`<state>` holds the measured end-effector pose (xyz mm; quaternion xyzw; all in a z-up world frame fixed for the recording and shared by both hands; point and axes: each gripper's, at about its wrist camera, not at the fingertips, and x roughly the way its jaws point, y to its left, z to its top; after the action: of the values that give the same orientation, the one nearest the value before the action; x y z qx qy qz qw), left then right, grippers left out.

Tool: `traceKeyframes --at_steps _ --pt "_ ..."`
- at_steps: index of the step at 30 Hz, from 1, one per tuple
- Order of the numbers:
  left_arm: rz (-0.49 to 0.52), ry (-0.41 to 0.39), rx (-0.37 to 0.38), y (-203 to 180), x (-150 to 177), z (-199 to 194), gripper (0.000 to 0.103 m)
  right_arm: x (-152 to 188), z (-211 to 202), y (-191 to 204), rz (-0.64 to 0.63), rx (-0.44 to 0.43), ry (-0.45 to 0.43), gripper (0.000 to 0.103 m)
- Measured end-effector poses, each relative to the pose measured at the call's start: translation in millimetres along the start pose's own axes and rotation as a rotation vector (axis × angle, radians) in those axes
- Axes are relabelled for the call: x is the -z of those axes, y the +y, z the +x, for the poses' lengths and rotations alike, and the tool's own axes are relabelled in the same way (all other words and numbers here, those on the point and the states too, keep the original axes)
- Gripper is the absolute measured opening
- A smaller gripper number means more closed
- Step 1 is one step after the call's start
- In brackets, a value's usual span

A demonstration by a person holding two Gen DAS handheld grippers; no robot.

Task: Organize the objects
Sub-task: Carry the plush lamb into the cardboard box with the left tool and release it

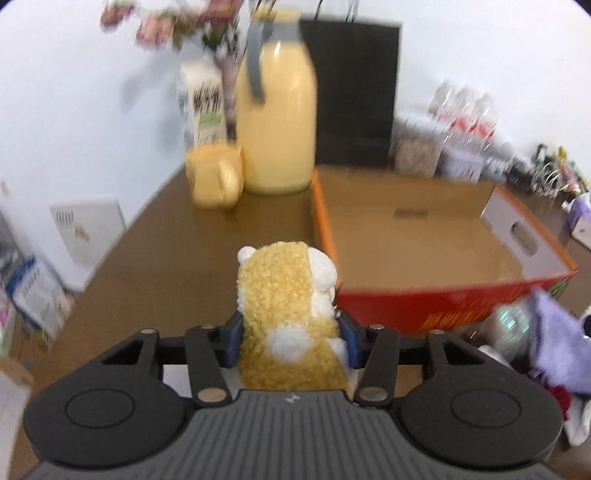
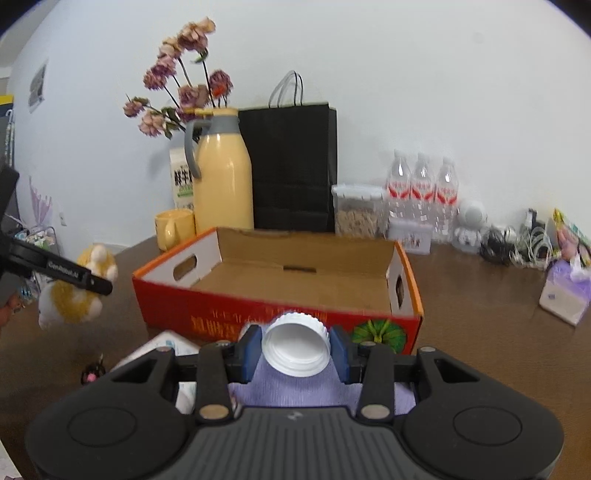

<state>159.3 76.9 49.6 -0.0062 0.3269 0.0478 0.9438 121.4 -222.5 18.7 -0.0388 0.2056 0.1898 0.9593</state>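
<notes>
Left gripper [image 1: 291, 338]: blue pads clamped on a curly yellow-and-white plush toy [image 1: 288, 306], lower centre, raised.
Right gripper [image 2: 295, 354]: closed on a white ribbed plastic cap [image 2: 297, 349].
Mid-frame: open orange cardboard box [image 2: 229, 314], interior bare.
Behind: yellow ceramic mug [image 2: 173, 229], tall yellow flask [image 2: 223, 184].

Flowers [image 1: 177, 26] – motion-blurred in the left wrist view, cut by the top edge. Carton [image 1: 201, 103] – print unreadable. Water bottles [image 1: 465, 107] – smeared. Clutter [image 1: 554, 173] at far right – too small to identify. Plush toy [image 1: 288, 317] – lower body hidden behind the gripper housing. Purple cloth [image 2: 295, 387] – mostly covered in the right wrist view.
</notes>
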Motion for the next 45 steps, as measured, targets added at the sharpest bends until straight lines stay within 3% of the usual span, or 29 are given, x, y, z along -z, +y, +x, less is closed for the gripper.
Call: traceKeyframes --at_steps 6,14,26,35,42,45 --pt "0.057 -0.127 0.04 -41 -41 -25 0.052 -36 7 -10 -0.045 -0.016 -0.092 0.039" --pt "0.085 -0.176 0.124 -112 -84 3 0.052 -76 56 -28 -0.054 -0.033 -0.093 0.039" --pt "0.071 0.004 0.085 -162 -89 109 0.052 -76 160 -61 0.006 0.017 0.118 0.039" --pt "0.082 0.127 0.056 -162 -72 152 0.053 -52 189 -67 0.015 0.015 0.231 0.039" --pt "0.106 0.117 0.045 -163 -66 151 0.055 -49 188 -63 -0.003 0.004 0.228 0.039" --pt "0.119 0.081 0.031 -161 -67 142 0.065 -49 188 -64 0.0 0.003 0.225 0.039"
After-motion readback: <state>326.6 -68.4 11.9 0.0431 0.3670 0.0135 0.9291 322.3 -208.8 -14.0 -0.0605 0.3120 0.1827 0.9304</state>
